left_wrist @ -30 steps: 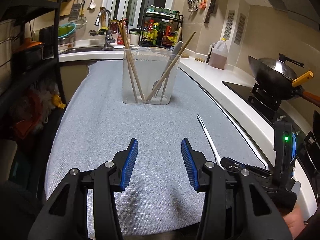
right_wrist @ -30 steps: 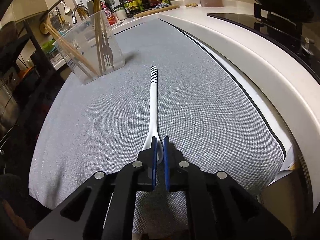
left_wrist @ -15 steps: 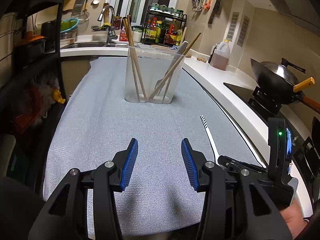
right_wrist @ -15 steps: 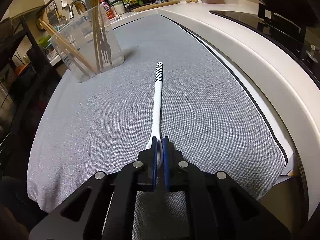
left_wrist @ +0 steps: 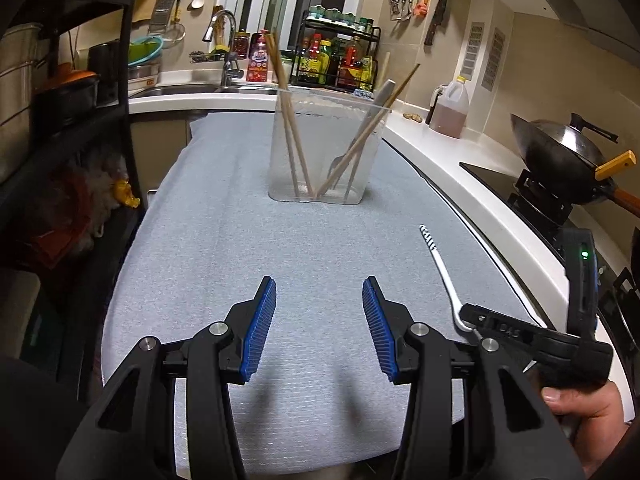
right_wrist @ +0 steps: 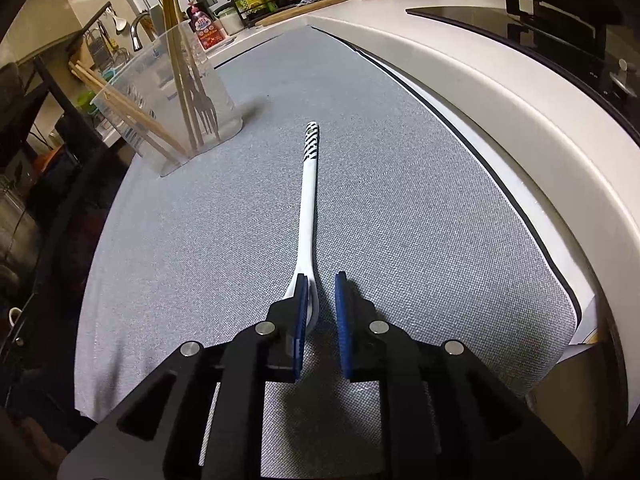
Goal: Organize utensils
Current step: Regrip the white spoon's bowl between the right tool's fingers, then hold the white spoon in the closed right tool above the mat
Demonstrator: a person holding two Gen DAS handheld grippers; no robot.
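Note:
A white spoon (right_wrist: 308,200) with a black-striped handle end lies on the grey mat (right_wrist: 420,208), its bowl toward me. My right gripper (right_wrist: 321,280) is low over the bowl and its jaws are opening. The bowl rests against the left pad (right_wrist: 301,308) while the right pad stands apart from it. The left wrist view shows the spoon (left_wrist: 438,260) running into the right gripper (left_wrist: 474,318). My left gripper (left_wrist: 319,284) hovers open over bare mat, nothing between its fingers. A clear holder (left_wrist: 324,148) farther back holds wooden chopsticks and a fork.
A white counter (left_wrist: 460,160) runs along the mat's right edge, with an oil jug (left_wrist: 450,112) and a wok (left_wrist: 560,152) on the stove. A black shelf rack (left_wrist: 80,120) stands at the left. A hand (left_wrist: 580,408) grips the right tool.
The right jaws, earlier shut on the spoon's bowl, now show a gap, and the right pad has come off it. The spoon stays on the mat. The left gripper is unchanged.

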